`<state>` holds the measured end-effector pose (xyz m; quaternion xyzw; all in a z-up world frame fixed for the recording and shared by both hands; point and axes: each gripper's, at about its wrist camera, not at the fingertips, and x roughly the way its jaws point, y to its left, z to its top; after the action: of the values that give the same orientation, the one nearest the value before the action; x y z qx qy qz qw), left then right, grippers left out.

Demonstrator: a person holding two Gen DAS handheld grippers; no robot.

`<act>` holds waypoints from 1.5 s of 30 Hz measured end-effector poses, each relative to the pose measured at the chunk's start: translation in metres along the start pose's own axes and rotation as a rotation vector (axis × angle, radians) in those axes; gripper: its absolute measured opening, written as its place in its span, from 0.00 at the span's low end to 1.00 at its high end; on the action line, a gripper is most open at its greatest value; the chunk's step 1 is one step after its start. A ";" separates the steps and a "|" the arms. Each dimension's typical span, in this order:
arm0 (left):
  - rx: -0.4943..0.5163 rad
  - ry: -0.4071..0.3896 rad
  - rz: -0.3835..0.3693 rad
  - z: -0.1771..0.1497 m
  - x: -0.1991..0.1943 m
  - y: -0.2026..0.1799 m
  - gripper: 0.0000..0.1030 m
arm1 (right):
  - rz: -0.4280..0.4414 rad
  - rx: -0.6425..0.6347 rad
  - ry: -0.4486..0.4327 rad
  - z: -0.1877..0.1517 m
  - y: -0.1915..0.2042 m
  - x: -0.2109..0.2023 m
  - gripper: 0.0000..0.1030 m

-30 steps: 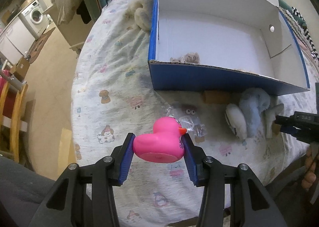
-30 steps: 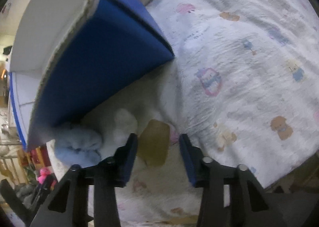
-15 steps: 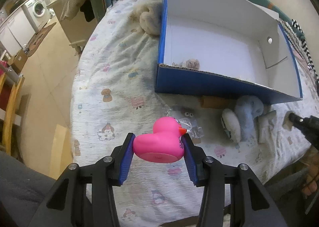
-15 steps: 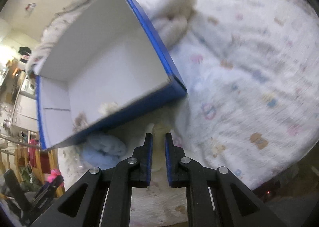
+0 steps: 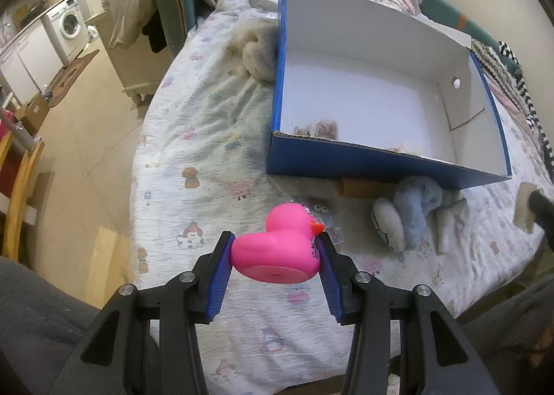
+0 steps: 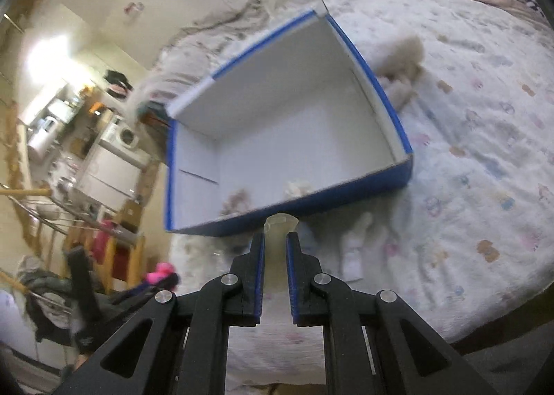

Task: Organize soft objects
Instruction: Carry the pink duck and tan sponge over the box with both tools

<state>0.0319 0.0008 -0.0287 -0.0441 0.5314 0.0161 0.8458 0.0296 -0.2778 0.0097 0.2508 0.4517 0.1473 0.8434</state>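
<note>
A pink rubber duck (image 5: 277,249) is pinched between the pads of the left tool (image 5: 275,258), held above the bed (image 5: 194,138) short of the blue box (image 5: 346,159), while the right tool (image 6: 275,253) is nearly closed on a pale soft piece (image 6: 279,223) just before the box's near wall. Both seem mid-carry; each must next lift over that wall and let go inside. The box floor is mostly open, but the bed edge drops away close on the left.
</note>
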 end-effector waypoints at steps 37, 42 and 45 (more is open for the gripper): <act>0.110 -0.138 -0.019 0.129 -0.005 -0.039 0.42 | 0.062 -0.036 -0.071 0.089 0.011 0.068 0.13; 0.131 -0.134 -0.040 0.126 0.018 -0.043 0.42 | 0.044 -0.027 -0.025 0.086 0.008 0.088 0.13; 0.132 -0.104 -0.056 0.124 0.033 -0.046 0.42 | 0.023 -0.049 -0.001 0.085 0.012 0.098 0.13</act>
<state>0.1606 -0.0342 -0.0026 -0.0021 0.4850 -0.0404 0.8736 0.1536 -0.2461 -0.0114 0.2353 0.4444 0.1677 0.8479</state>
